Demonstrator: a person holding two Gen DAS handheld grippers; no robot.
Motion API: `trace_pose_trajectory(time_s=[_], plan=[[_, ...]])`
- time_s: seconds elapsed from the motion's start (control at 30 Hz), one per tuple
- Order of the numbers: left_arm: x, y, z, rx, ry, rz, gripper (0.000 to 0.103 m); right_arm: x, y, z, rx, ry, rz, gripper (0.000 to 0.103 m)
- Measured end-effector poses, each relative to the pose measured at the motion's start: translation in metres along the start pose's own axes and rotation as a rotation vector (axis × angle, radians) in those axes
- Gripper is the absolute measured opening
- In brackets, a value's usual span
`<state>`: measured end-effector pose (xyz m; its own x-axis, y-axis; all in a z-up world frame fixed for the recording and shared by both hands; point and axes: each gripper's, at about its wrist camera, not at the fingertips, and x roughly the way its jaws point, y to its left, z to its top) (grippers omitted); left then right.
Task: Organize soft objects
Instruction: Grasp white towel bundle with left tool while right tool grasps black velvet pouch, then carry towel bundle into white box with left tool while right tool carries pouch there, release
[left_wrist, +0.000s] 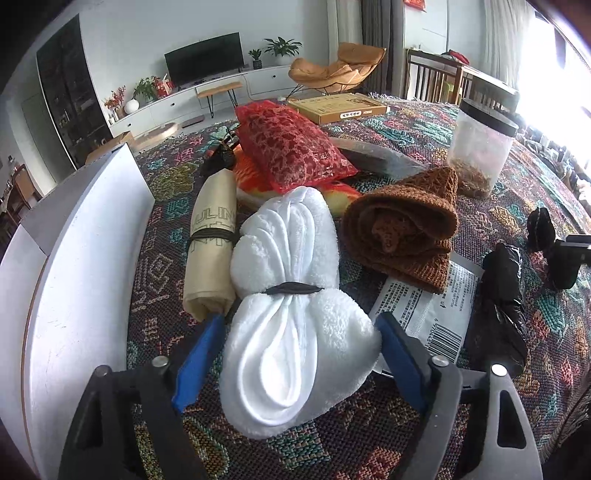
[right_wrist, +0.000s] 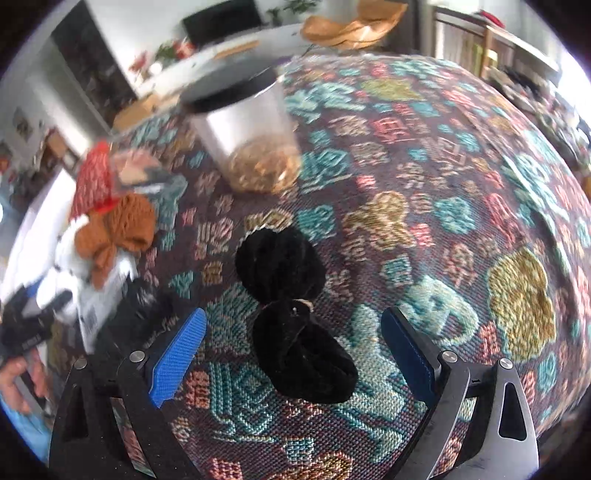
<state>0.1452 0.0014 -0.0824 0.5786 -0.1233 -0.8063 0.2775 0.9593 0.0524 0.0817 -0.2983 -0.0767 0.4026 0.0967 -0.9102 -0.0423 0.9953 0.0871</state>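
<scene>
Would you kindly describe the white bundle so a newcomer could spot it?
On the patterned cloth, beside the white board, the white towel lies between the left gripper fingers. It alone is fluffy white, cinched by a dark band.

The left wrist camera is looking low and close over a white bundle (left_wrist: 295, 325) toward the far TV wall. The right wrist camera is tilting down at the patterned cloth (right_wrist: 424, 177), sharing the plastic jar (left_wrist: 480, 147) (right_wrist: 251, 129) and brown knit (left_wrist: 402, 229) (right_wrist: 118, 229).

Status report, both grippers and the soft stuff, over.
Left gripper open, fingers flanking the white towel bundle. Right gripper open around the black fuzzy bundle, not gripping. Beige roll crowds the left finger.
</scene>
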Motion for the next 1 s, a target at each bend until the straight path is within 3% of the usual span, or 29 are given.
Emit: trace_pose_trajectory(time_s=[0.07, 0.17, 0.4, 0.57, 0.67, 0.83, 1.0], plan=[[0.000, 0.003, 0.004, -0.012, 0.010, -0.006, 0.051, 0.009, 0.002, -0.003, -0.023, 0.072, -0.024, 0.027], [-0.010, 0.011, 0.006, -0.053, -0.002, -0.049, 0.042, 0.003, -0.025, 0.009, 0.070, 0.032, -0.013, 0.026], [-0.047, 0.019, -0.007, -0.125, -0.063, -0.107, 0.041, -0.007, -0.090, 0.067, 0.349, -0.178, 0.088, 0.026], [-0.070, 0.028, -0.004, -0.162, -0.107, -0.129, 0.041, 0.016, -0.104, 0.104, 0.438, -0.177, 0.133, 0.026], [-0.084, 0.036, 0.002, -0.199, -0.135, -0.155, 0.041, 0.001, -0.099, 0.122, 0.428, -0.222, 0.153, 0.026], [-0.116, 0.062, 0.007, -0.245, -0.191, -0.157, 0.041, -0.057, -0.051, 0.148, 0.289, -0.296, 0.213, 0.026], [-0.154, 0.111, -0.012, -0.287, -0.228, -0.080, 0.041, -0.108, 0.094, 0.135, 0.047, -0.284, 0.363, 0.026]])
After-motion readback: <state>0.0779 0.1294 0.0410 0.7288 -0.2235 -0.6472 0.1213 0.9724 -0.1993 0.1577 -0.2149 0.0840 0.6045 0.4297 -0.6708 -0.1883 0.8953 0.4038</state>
